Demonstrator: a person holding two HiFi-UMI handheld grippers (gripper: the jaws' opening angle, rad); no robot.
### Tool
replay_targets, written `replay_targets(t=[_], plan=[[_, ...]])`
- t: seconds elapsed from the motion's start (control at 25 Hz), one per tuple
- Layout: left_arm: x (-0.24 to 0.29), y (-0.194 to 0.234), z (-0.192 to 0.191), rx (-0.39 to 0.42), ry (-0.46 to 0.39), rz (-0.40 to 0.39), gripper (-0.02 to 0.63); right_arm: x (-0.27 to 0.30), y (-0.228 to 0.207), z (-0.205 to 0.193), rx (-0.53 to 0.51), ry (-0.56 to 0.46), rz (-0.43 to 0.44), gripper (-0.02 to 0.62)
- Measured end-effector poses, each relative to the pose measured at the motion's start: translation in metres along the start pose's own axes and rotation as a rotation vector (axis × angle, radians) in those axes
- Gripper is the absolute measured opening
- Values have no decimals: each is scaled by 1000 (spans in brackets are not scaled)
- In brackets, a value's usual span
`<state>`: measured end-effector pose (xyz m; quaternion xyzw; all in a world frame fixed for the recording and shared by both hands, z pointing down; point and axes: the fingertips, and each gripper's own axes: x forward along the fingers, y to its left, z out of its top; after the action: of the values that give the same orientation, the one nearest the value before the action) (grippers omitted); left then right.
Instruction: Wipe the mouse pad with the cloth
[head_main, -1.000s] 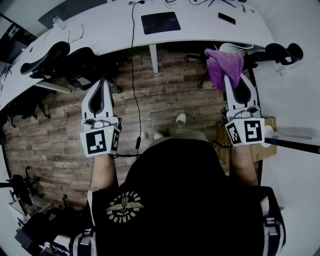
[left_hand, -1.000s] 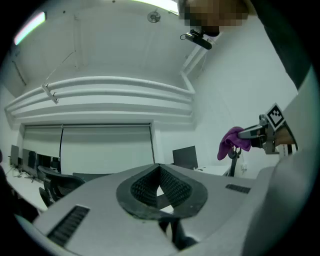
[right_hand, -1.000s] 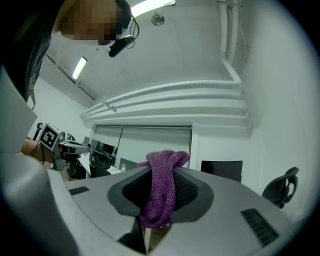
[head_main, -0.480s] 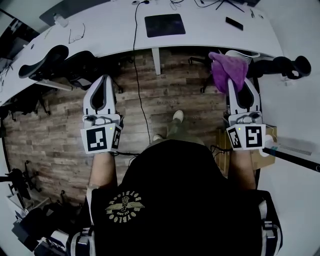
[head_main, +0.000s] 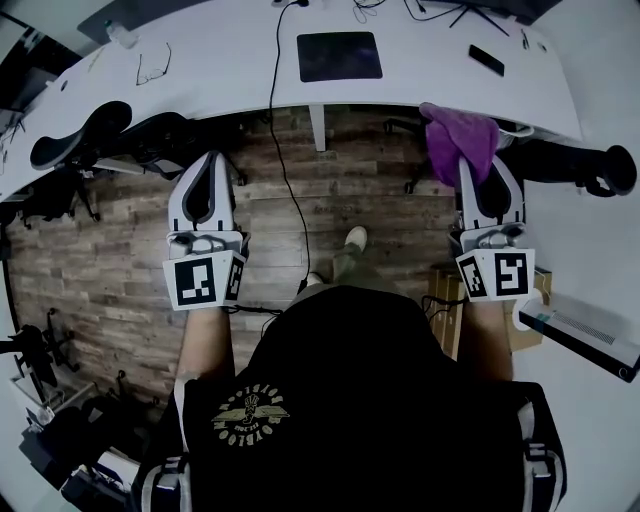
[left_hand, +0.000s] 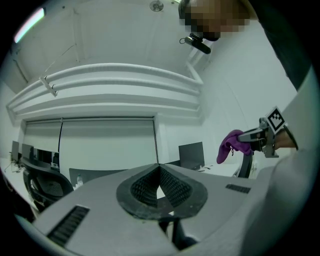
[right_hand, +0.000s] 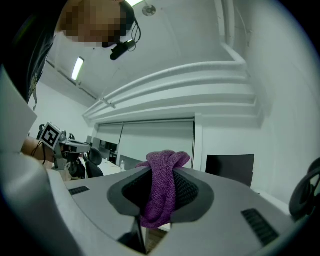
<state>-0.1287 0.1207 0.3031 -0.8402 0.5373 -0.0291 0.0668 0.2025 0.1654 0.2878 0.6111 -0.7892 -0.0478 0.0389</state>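
You now stand nearer the desk (head_main: 230, 50); your right hand-held gripper (head_main: 478, 165) clamps the cloth (head_main: 458, 135), your left hand-held gripper (head_main: 205, 158) sits pressed together.

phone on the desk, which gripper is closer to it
Right. The right gripper, clamping the cloth, sits just short of the phone; the left gripper is far to its left.

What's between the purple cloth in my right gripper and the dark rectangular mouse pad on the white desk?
In the head view, only bare white desk separates the purple cloth from the dark mouse pad.
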Motion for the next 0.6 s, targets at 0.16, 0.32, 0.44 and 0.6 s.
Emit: replay_targets(t=[0.16,0.32,0.44,0.6], plan=[[22,-1,-3,-26,9,-13,2,22,-11,-4,2,7,22,100],[45,-2,3,-4,6,-3,2,39,-28,-4,8,-8,29,100],[60,1,11,8,6,33,2,49,-43,-1,19,-22,37,100],[75,2,25,22,-10,71,2,61,-65,-2,43,-36,52,100]])
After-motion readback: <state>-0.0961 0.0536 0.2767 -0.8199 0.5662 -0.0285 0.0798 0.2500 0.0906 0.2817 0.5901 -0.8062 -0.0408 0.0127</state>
